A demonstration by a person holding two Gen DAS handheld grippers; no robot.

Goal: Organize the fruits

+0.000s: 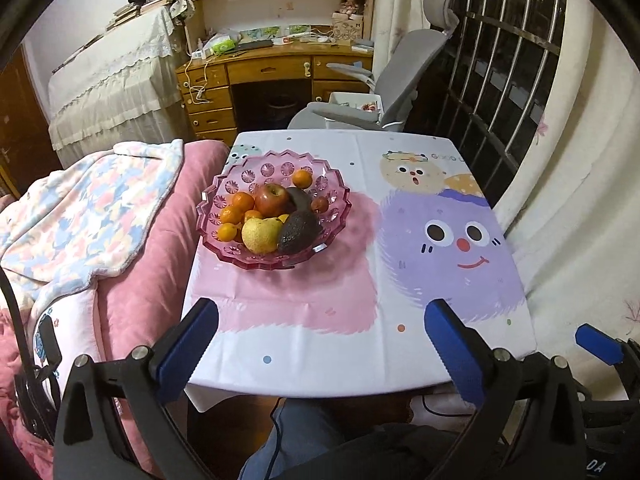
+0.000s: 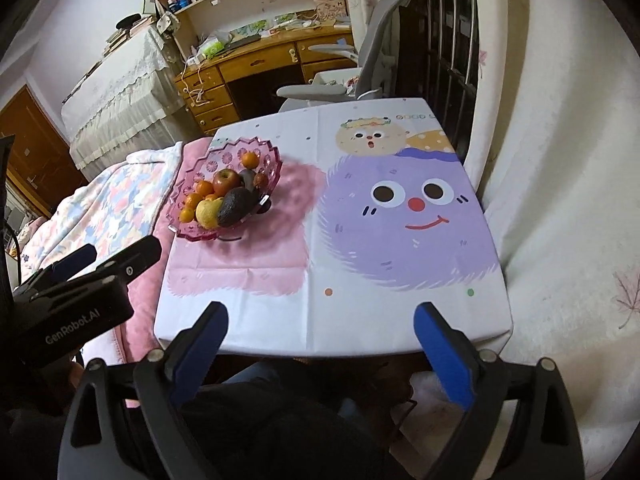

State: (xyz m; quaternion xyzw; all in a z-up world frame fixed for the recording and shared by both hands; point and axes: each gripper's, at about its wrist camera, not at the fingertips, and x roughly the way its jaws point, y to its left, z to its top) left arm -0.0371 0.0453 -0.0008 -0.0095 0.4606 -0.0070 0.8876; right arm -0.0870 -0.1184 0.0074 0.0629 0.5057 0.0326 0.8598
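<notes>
A pink glass bowl [image 1: 336,184] stands on the left half of the table and also shows in the right wrist view [image 2: 272,156]. It holds a red apple [image 1: 272,199], a yellow pear [image 1: 260,235], two dark avocados [image 1: 298,230] and several small oranges [image 1: 302,178]. My left gripper [image 1: 322,310] is open and empty above the table's near edge, well short of the bowl. My right gripper [image 2: 322,312] is open and empty above the near edge, to the right of the bowl. The left gripper's body [image 2: 84,276] shows at the left of the right wrist view.
The table has a cartoon cloth [image 1: 440,240]. A bed with pink bedding [image 1: 152,248] and a floral blanket touches its left side. A grey office chair [image 1: 384,92] and a wooden desk [image 1: 256,68] stand behind. A curtain [image 1: 580,200] hangs at the right.
</notes>
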